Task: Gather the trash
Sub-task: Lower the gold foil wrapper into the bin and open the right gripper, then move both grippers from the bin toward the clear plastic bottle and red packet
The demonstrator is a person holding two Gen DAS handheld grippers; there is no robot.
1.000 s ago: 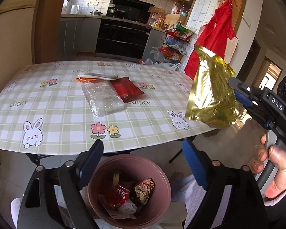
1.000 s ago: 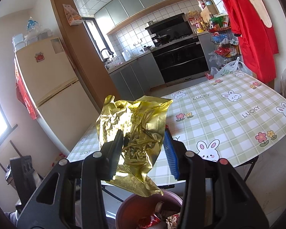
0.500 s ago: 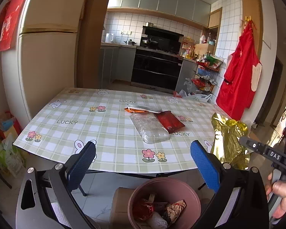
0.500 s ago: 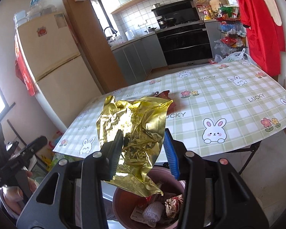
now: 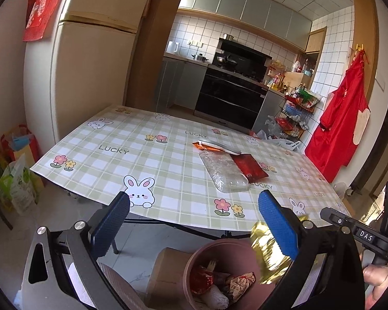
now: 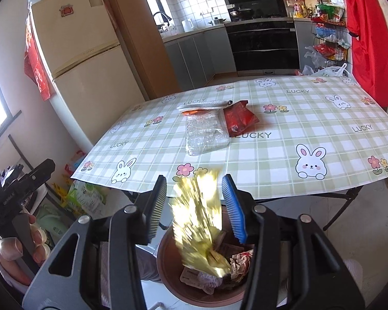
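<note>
A crumpled gold wrapper (image 6: 196, 219) falls, blurred, between the opening jaws of my right gripper (image 6: 194, 180); the pads no longer press on it. Its lower end reaches into the brown bin (image 6: 165, 271), which holds several crumpled wrappers. In the left wrist view the gold wrapper (image 5: 267, 255) hangs over the bin (image 5: 188, 266) behind the right finger. My left gripper (image 5: 194, 197) stands wide open and empty near the table's front edge. On the checked table (image 5: 142, 160) lie a clear plastic bag (image 5: 226, 171), a red packet (image 5: 249, 166) and an orange and white wrapper (image 5: 214, 146).
A cardboard box (image 5: 168, 266) sits on the floor left of the bin. Bags (image 5: 18, 180) stand by the fridge (image 5: 90, 77) at the left. A red apron (image 5: 344, 124) hangs on the right wall beside a wire rack (image 5: 295, 118).
The right jaws have widened and the gold wrapper has slipped down from them toward the bin. The left gripper has swung left and tilted up, its jaws opened a little wider.
</note>
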